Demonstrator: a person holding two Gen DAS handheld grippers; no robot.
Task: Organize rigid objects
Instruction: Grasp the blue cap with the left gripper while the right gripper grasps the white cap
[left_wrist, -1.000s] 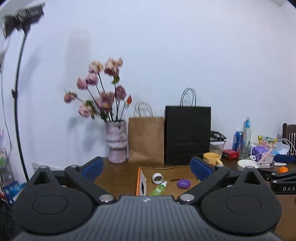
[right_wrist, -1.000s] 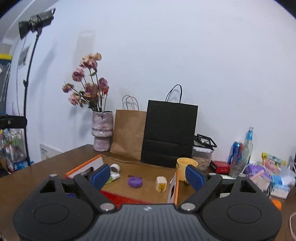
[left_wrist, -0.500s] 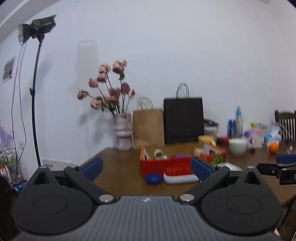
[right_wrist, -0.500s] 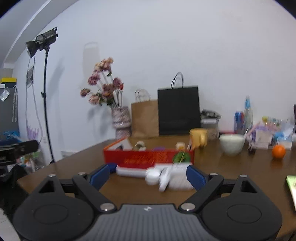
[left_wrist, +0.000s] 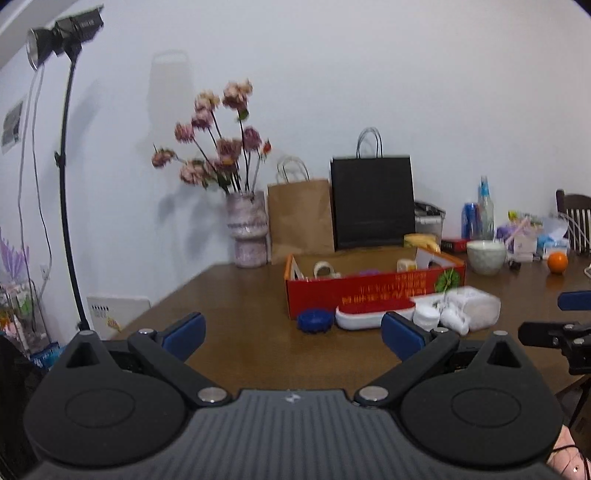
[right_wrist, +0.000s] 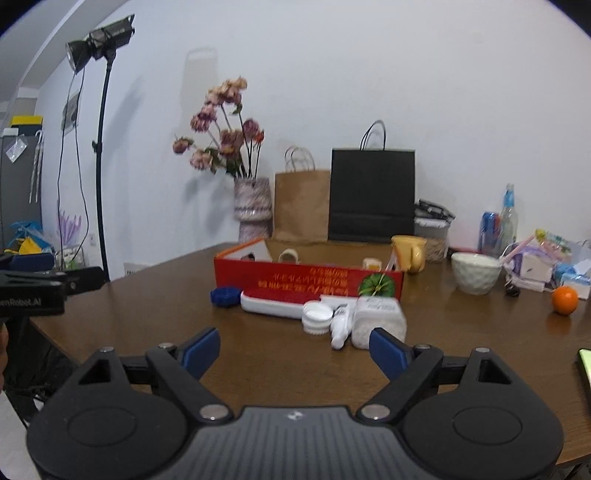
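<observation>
A red cardboard box (left_wrist: 373, 291) (right_wrist: 306, 278) stands on the wooden table and holds a tape roll (left_wrist: 323, 269), a purple piece and a small cream cube (right_wrist: 371, 263). In front of it lie a blue ridged disc (left_wrist: 314, 320) (right_wrist: 225, 296), a red-and-white flat case (left_wrist: 373, 316) (right_wrist: 277, 303), a white jar lid (right_wrist: 317, 317), a small white bottle (right_wrist: 340, 326) and a white container (right_wrist: 378, 321). My left gripper (left_wrist: 291, 330) is open and empty, well back from them. My right gripper (right_wrist: 293, 352) is open and empty, just before the white container.
At the back stand a flower vase (left_wrist: 247, 236), a brown bag (left_wrist: 301, 214) and a black bag (left_wrist: 373, 206). A yellow mug (right_wrist: 408, 253), a white bowl (right_wrist: 476, 273), an orange (right_wrist: 564, 300), bottles and clutter fill the right. A light stand (right_wrist: 101, 147) is left.
Both grippers have pulled back and away from the box, from over its inside to in front of the table's near side. Both stay open and empty.
</observation>
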